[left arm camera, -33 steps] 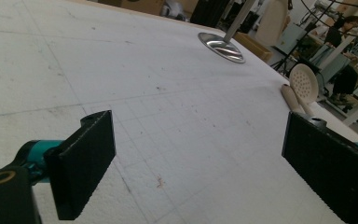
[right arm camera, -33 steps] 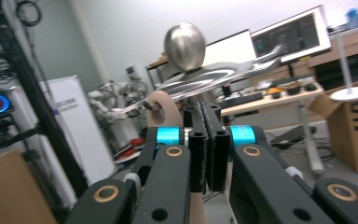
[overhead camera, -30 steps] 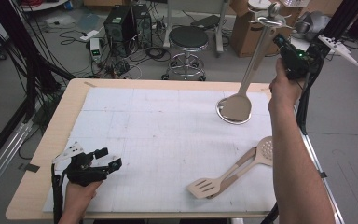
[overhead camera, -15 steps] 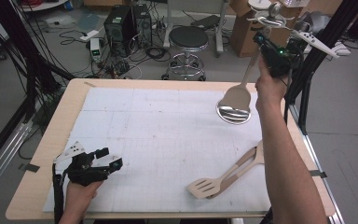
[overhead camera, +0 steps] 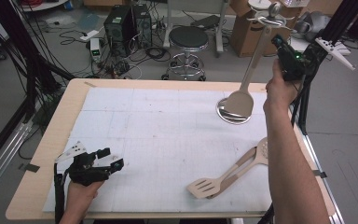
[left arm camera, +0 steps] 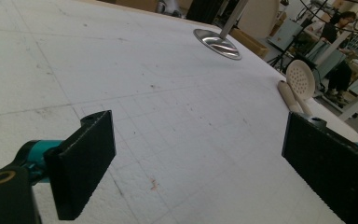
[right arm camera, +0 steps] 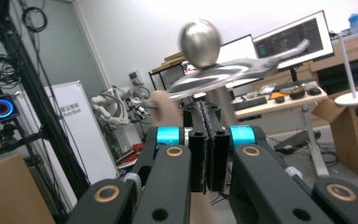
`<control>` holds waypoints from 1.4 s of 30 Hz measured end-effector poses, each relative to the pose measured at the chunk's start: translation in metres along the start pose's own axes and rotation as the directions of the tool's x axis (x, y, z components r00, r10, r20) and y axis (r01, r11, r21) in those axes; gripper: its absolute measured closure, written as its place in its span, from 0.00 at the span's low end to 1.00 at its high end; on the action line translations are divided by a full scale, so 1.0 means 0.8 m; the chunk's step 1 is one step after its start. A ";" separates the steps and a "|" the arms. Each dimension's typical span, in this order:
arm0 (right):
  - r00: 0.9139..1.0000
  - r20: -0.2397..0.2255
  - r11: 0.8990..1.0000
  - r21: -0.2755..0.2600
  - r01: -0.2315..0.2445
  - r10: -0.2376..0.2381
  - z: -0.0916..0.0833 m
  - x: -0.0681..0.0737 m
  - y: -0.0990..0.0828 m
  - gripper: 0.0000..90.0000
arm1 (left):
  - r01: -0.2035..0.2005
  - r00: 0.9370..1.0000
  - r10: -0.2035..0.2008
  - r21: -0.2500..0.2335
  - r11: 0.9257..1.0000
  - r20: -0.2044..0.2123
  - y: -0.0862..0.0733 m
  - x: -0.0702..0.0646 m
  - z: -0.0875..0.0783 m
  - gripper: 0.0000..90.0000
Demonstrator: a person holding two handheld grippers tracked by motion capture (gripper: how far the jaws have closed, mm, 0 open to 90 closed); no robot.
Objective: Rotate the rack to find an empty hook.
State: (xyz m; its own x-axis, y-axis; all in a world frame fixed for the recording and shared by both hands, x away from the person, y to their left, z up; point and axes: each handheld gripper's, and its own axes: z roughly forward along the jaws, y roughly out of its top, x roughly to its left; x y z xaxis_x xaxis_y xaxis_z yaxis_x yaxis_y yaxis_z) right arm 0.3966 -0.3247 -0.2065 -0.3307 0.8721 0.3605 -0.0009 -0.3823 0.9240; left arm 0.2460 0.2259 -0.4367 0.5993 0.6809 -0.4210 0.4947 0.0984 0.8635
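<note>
wooden utensil: a pale wooden spatula with a long flat handle is hanging beside a chrome stand with a ball top, blade down, just above the stand's round mirror base at the far right of the tabletop.
right hand-held gripper: the right hand-held gripper is being held high beside the stand; its jaws are pressed together, and in the right gripper view a pale strip seems to be pinched between them, likely the spatula handle, though blur is making this hard to confirm.
left hand-held gripper: the left hand-held gripper is resting near the front left corner of the white foam mat, jaws standing wide apart with nothing between them.
long axis: the spatula is running steeply upright, leaning a little, handle end up by the stand's hooks, broad blade pointing down at the base.
handling: it is probably light and stiff, smooth enough to swivel in a narrow pinch; gripping the handle's flat faces near the top is looking safest.
risk: the thin stand is likely tipping easily if knocked.
others: a slotted wooden turner and a perforated wooden spoon are lying crossed on the mat at front right.
</note>
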 end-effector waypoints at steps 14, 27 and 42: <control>0.998 -0.015 0.995 0.071 0.070 -0.069 0.035 0.032 -0.012 1.00 | 0.010 1.000 -0.010 -0.005 1.000 -0.004 -0.001 0.004 -0.002 0.11; 1.000 0.023 0.997 0.079 -0.010 0.008 0.023 0.003 -0.010 1.00 | 0.010 1.000 -0.010 -0.004 1.000 -0.021 -0.002 0.005 -0.002 0.11; 0.999 0.043 0.998 0.066 0.015 -0.018 0.013 0.015 0.022 1.00 | 0.005 1.000 -0.005 -0.001 1.000 -0.013 -0.001 0.004 -0.001 0.11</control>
State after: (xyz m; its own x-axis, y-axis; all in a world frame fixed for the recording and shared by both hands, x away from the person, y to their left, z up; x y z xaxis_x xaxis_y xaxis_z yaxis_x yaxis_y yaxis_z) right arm 0.4024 -0.3178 -0.1850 -0.2898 0.8912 0.3491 0.0566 -0.3481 0.9357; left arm 0.2468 0.2290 -0.4386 0.5883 0.6899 -0.4217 0.4969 0.1029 0.8617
